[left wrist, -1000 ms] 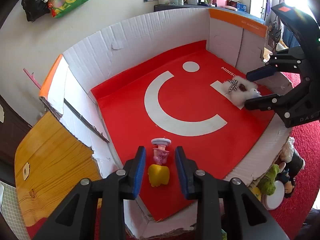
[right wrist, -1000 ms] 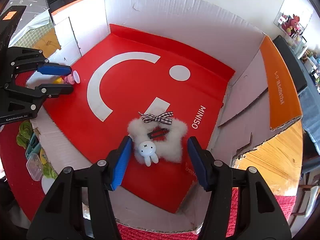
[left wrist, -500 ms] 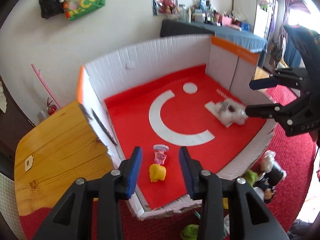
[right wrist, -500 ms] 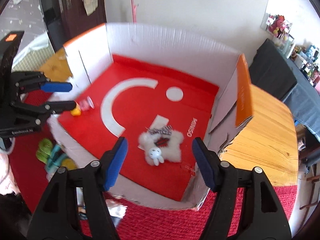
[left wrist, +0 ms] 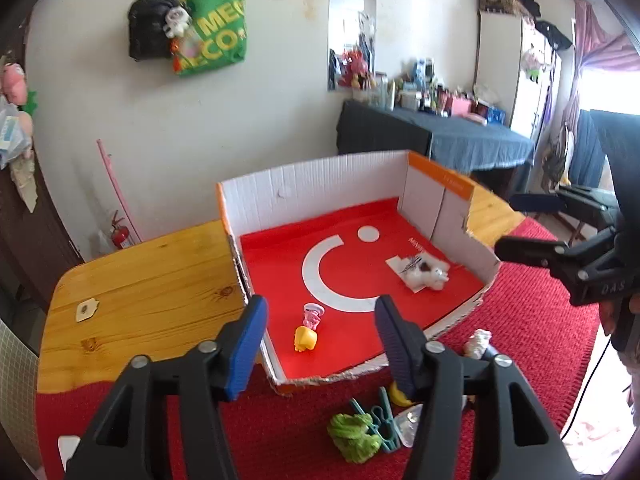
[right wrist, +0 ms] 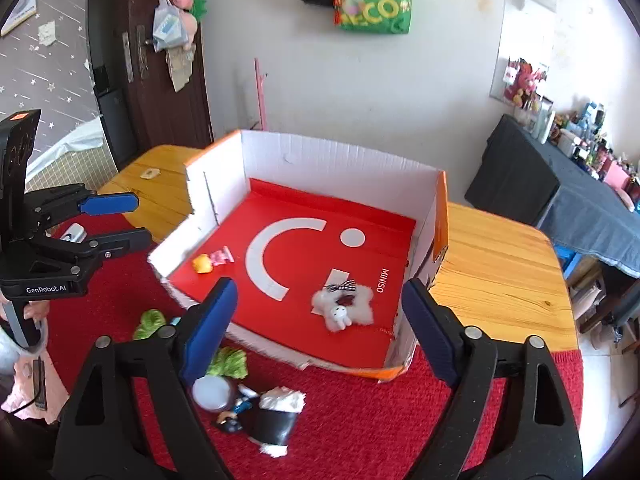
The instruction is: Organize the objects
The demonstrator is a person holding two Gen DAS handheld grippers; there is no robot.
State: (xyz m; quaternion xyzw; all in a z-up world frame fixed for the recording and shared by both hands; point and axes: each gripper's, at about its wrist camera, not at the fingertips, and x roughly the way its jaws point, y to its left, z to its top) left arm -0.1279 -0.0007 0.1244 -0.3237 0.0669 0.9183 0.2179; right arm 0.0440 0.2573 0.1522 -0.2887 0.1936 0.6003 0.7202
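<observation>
A white cardboard box (left wrist: 312, 184) (right wrist: 344, 160) with a red floor stands on a wooden table. Inside lie a small yellow toy (left wrist: 305, 338) (right wrist: 202, 263), a pink toy (left wrist: 312, 315) (right wrist: 221, 256) and a white fluffy bunny clip (left wrist: 425, 273) (right wrist: 344, 307). My left gripper (left wrist: 320, 340) (right wrist: 120, 220) hangs above and before the box's near wall, its jaws opening with nothing between them. My right gripper (right wrist: 316, 320) (left wrist: 516, 224) hovers high over the box's front edge, its jaws also opening wide, empty.
On the red knitted cloth (right wrist: 360, 420) before the box lie green crumpled items (left wrist: 354, 436) (right wrist: 228, 362), teal clips (left wrist: 380, 420), a small figure (right wrist: 230, 420) and a black cup with white stuffing (right wrist: 276, 416). A dark-draped table (left wrist: 440, 136) stands behind.
Both grippers have drawn up and back out of the box and opened wider. The yellow and pink toys and the bunny clip stay on the box floor.
</observation>
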